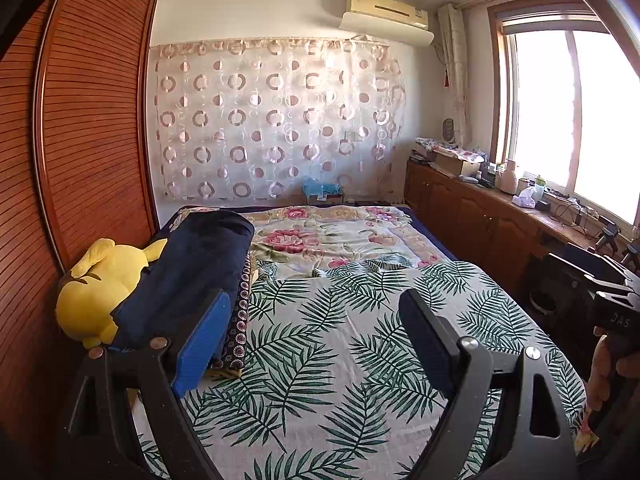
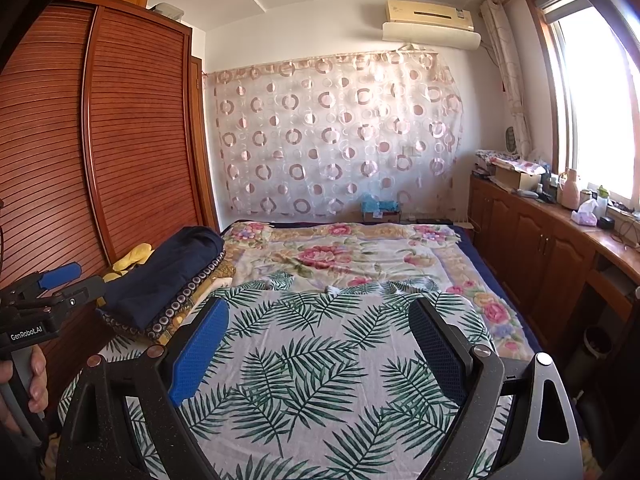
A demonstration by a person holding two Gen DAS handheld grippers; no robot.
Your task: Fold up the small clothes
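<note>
No small garment lies loose in either view. My left gripper (image 1: 316, 304) is open and empty, held above the palm-leaf sheet (image 1: 328, 344) on the bed. My right gripper (image 2: 320, 312) is open and empty above the same sheet (image 2: 316, 360). The left gripper also shows at the left edge of the right wrist view (image 2: 52, 284), and the right gripper's body at the right edge of the left wrist view (image 1: 600, 288). A folded dark blue cloth (image 1: 192, 264) lies on a patterned cushion at the bed's left side; it also shows in the right wrist view (image 2: 168, 272).
A yellow plush toy (image 1: 96, 288) sits beside the wooden wardrobe (image 1: 80, 140) at left. A floral blanket (image 1: 328, 236) covers the far half of the bed. A low wooden cabinet (image 2: 540, 248) with clutter runs along the right under the window.
</note>
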